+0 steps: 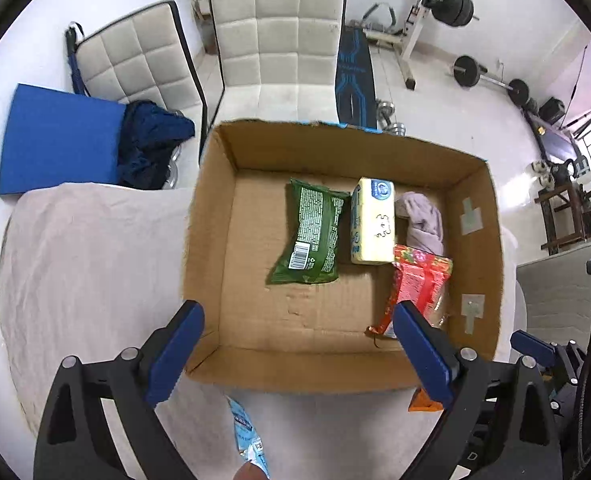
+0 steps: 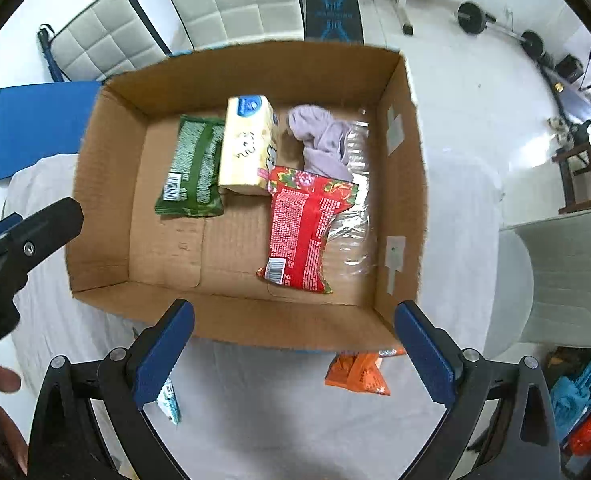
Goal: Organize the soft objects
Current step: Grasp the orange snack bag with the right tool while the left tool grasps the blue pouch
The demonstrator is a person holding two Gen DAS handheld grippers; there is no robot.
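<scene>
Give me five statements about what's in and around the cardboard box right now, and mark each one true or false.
1. The green packet lies inside the cardboard box. True.
2. The left gripper grips the red packet. False: its jaws are open and hold nothing.
3. The orange packet lies outside the box, on the cloth-covered table. True.
4. The yellow tissue pack lies outside the box. False: it is inside, between the green packet and the lilac cloth.
5. The right gripper is shut on the light blue packet. False: its jaws are open, and that packet lies on the table.
</scene>
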